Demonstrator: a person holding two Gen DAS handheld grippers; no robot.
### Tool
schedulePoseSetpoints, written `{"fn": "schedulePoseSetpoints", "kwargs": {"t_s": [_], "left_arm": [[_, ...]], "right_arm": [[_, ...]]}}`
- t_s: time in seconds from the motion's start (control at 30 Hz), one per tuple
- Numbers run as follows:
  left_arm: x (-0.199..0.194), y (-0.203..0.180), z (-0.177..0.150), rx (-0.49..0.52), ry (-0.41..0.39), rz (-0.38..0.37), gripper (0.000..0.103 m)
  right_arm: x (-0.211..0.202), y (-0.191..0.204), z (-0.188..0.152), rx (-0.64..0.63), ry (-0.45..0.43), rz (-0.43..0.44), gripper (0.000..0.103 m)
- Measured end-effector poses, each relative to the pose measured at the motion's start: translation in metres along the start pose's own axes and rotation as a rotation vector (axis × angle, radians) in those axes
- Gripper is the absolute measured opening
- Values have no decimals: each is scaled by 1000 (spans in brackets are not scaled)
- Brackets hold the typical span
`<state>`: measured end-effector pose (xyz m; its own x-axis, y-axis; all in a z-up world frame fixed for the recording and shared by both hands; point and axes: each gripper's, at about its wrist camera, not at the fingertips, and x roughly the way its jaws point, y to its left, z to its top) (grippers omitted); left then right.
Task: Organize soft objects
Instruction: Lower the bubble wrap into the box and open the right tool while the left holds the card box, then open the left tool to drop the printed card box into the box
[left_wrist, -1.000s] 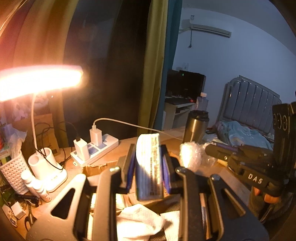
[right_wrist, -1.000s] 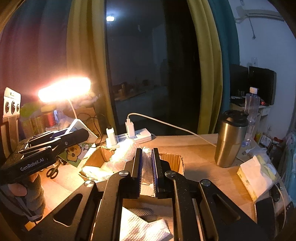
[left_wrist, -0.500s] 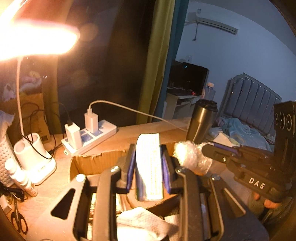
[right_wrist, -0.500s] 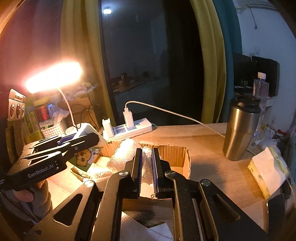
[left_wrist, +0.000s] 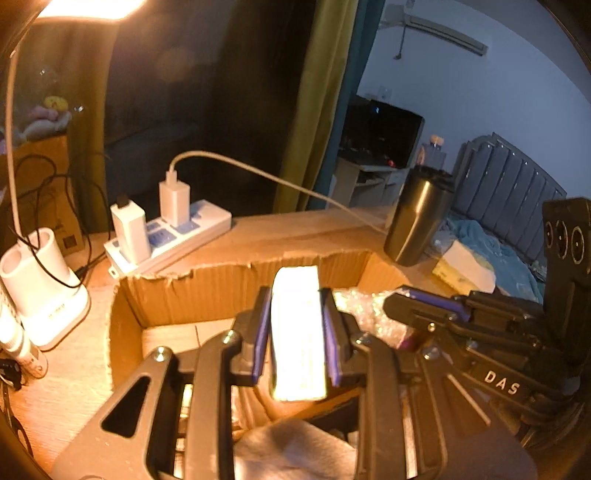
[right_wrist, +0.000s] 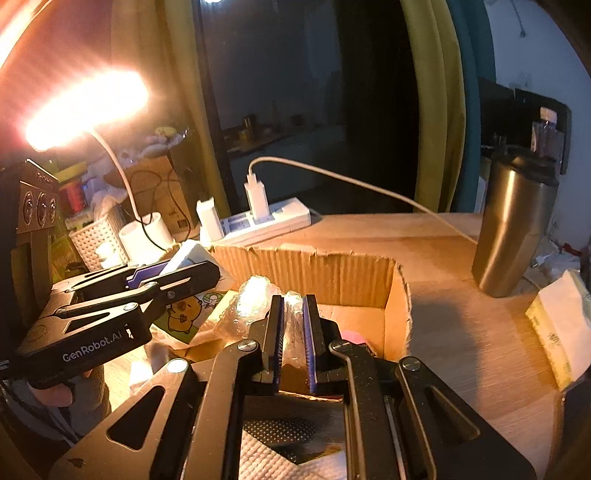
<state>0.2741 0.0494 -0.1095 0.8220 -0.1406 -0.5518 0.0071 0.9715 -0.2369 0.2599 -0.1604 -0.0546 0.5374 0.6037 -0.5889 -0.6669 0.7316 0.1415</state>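
Observation:
My left gripper (left_wrist: 295, 295) is shut on a white tissue packet (left_wrist: 297, 332), held upright between the blue pads above an open cardboard box (left_wrist: 207, 284). From the right wrist view the same packet (right_wrist: 184, 314) shows a cartoon animal print and hangs over the box's left side under the left gripper (right_wrist: 210, 269). My right gripper (right_wrist: 293, 301) is shut on a crumpled piece of clear bubble wrap (right_wrist: 255, 295) above the box (right_wrist: 399, 295). In the left wrist view the right gripper (left_wrist: 388, 302) is just to the right, with the bubble wrap (left_wrist: 365, 314) at its tips.
A white power strip (left_wrist: 170, 232) with two chargers and a long cable lies behind the box. A steel tumbler (left_wrist: 417, 221) stands at the back right, with a yellow-white tissue pack (left_wrist: 465, 266) beside it. A lamp base (left_wrist: 40, 280) and a mesh basket (right_wrist: 99, 236) stand at the left.
Both grippers have sunk toward the cardboard box, each keeping its load. The box now fills more of both views and the lamp has slid up out of the left view.

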Motion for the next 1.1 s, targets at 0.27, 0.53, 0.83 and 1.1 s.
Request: {"fn": "schedulePoseSetpoints", "kwargs": {"t_s": [0.27, 0.53, 0.83, 1.1], "left_arm": [[13, 4, -6, -18, 55, 0, 27], [3, 1, -2, -13, 26, 4, 46], [-22, -3, 5, -14, -30, 23, 56], [-47, -11, 7, 0, -69, 18, 56]], "right_arm": [[18, -2, -6, 11, 53, 3, 11], [22, -5, -6, 41, 81, -2, 24], [4, -1, -3, 44, 55, -19, 41], [-21, 6, 1, 42, 17, -36, 47]]}}
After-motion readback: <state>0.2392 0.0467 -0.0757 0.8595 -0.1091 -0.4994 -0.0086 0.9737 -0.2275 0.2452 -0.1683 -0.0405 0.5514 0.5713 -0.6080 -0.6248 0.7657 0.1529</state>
